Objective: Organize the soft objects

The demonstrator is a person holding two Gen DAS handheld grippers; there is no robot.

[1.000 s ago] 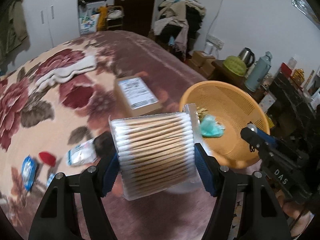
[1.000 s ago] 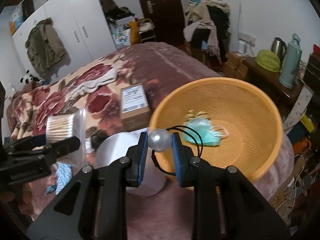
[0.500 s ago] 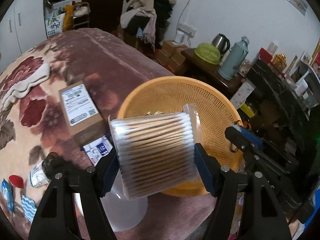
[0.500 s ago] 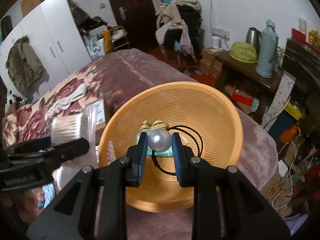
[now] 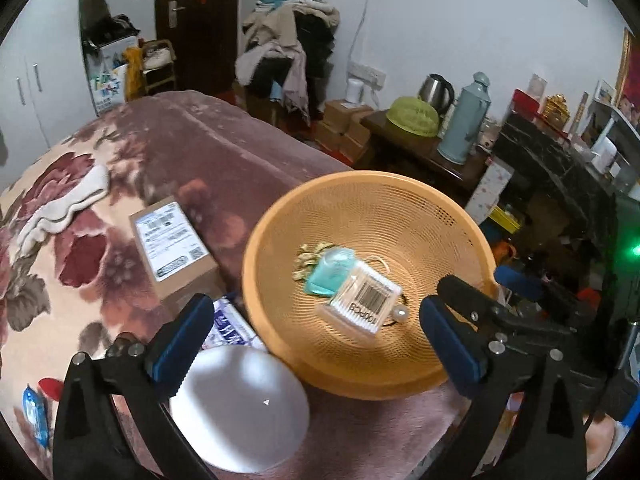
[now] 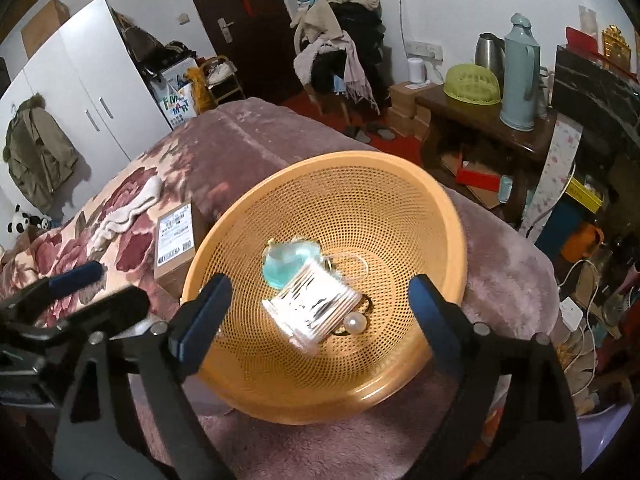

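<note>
The orange basket sits at the bed's corner. In its bottom a clear swab box lies tilted, barcode up, partly over a teal pouch. A pearl on a black band touches the box's right side.

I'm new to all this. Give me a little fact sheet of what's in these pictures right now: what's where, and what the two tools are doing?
Surface: bed with floral blanket
Container: orange basket
In basket: cotton swab pack, teal item, pearl hair tie
Left hand-held gripper: open, empty, over the basket's near rim
Right hand-held gripper: open, empty, over the basket
Beside basket: cardboard box, white round lid
Still on blanket: white cloth, small blue packets
</note>
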